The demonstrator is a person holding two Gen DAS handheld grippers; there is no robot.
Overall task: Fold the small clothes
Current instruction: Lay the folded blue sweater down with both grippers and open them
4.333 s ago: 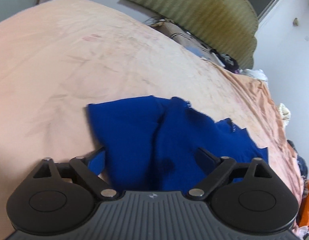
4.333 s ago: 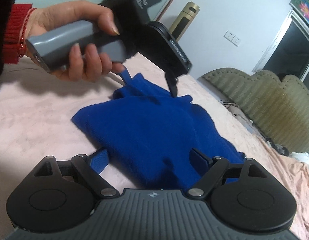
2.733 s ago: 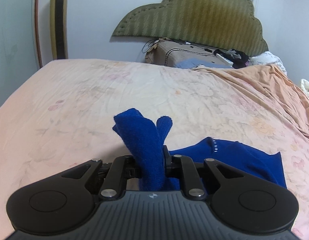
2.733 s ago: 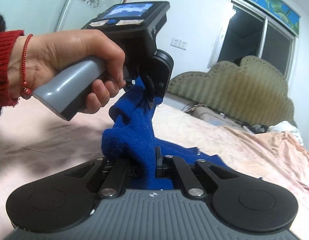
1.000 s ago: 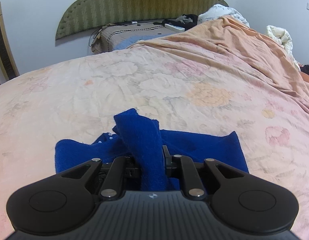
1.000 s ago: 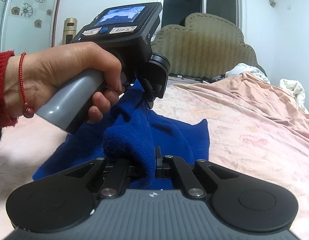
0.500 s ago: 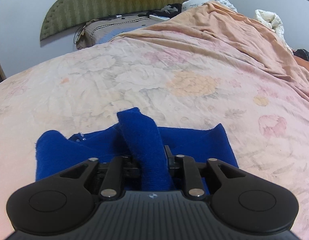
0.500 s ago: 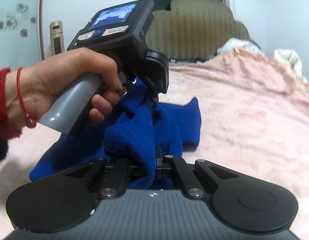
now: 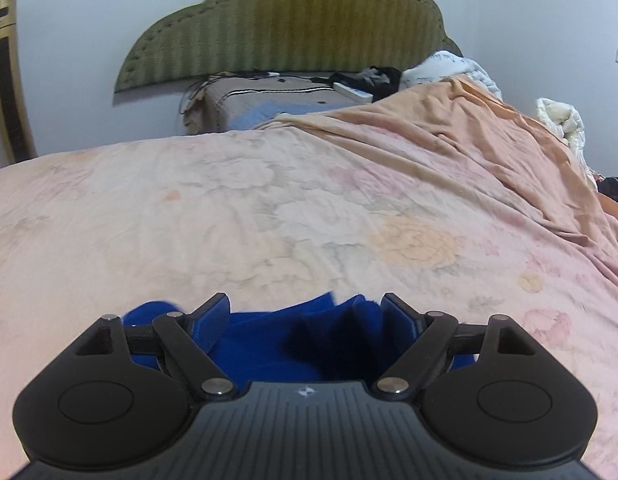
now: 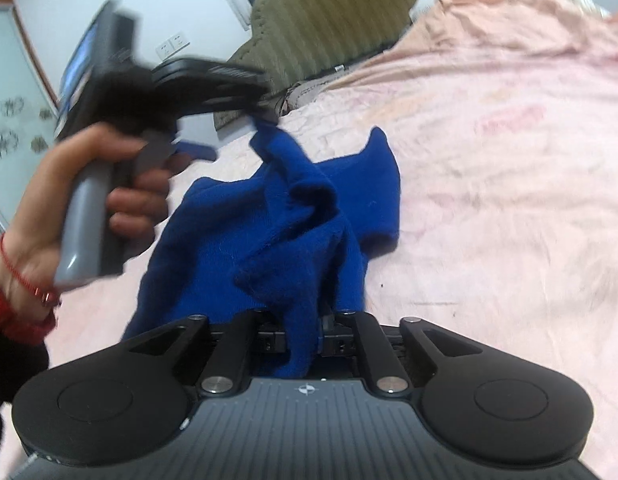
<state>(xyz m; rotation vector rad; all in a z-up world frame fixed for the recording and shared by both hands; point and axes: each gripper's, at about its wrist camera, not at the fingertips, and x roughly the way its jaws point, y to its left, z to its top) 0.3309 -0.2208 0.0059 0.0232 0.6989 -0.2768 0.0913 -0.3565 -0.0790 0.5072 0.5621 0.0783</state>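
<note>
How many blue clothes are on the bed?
1: a blue knit garment lies crumpled on the pink bedsheet, one edge pinched in the right gripper. More could hide beneath its folds.

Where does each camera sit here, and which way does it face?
Left wrist: rides on the left tongs, open over the blue garment, facing along the floral bedsheet to the green headboard; no hand shows.
Right wrist: rides on the right tongs, shut on the garment, facing across the bed; the person's left hand with the left tongs shows, blurred.
Shared: garment, bedsheet, headboard.
</note>
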